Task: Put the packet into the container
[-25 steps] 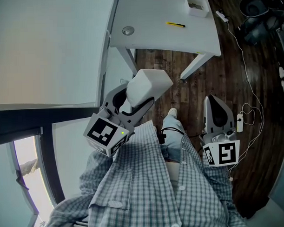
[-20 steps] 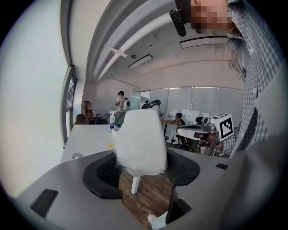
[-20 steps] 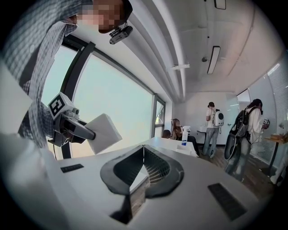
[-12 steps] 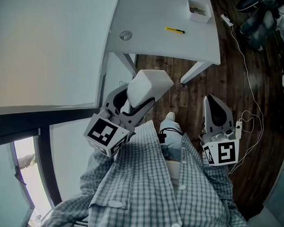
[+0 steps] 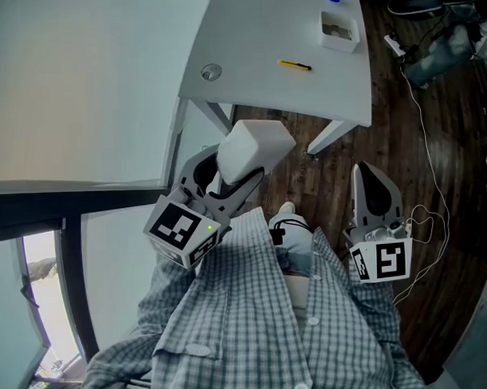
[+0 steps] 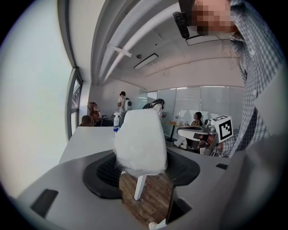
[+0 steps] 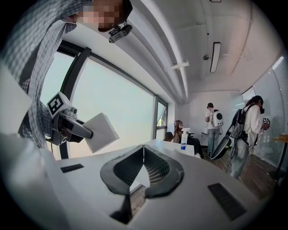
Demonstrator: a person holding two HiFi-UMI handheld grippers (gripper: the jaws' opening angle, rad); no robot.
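Packet [image 5: 255, 147] stays pinched in the left gripper [image 5: 229, 179], jaws wide around it. The right gripper [image 5: 370, 177] is closed on nothing. Table [image 5: 254, 38] has slid further into the head view, so I'd say the container [image 5: 338, 28] is getting closer, though it's still well apart. Wood floor [image 5: 433, 143], and office people [image 7: 211, 121] at the back.

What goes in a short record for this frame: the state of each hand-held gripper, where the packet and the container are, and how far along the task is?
left hand-held gripper: shut on the white packet, held up in front of the person
right hand-held gripper: shut, nothing between its jaws
container: small open box on the white table, away from both grippers
also on table: yellow pen, spray bottle
task status: packet not yet in the container
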